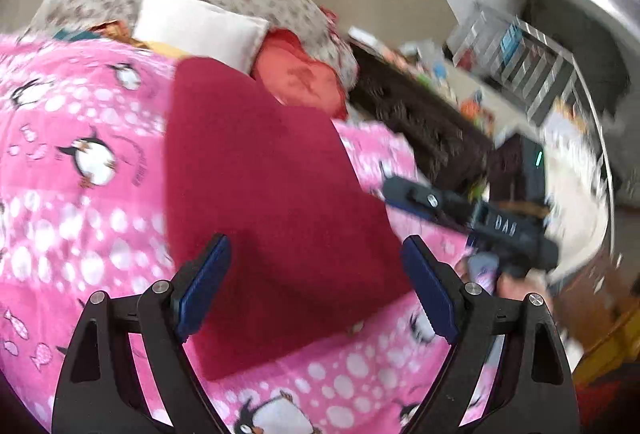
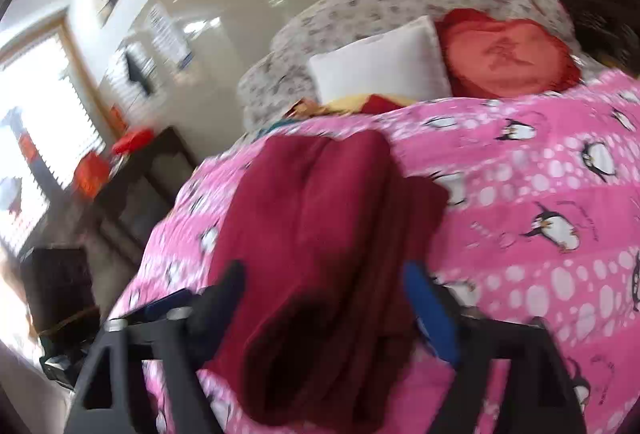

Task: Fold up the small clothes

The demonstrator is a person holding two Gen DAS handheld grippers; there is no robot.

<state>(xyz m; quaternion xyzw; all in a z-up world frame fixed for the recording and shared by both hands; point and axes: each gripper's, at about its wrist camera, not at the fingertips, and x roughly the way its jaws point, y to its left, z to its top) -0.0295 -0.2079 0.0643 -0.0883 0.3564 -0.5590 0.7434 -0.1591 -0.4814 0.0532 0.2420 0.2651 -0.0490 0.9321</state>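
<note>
Left wrist view: the dark red garment (image 1: 276, 218) is seen lying flat on the pink penguin blanket (image 1: 80, 194), apparently partly folded. The left hand-held gripper (image 1: 316, 290) and right hand-held gripper (image 2: 324, 310) are held apart, gripping nothing; further folds are judged to remain.

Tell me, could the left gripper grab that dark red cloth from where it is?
Probably yes. The left gripper is open just above the red cloth, which lies flat on the pink blanket, with nothing between them.
</note>
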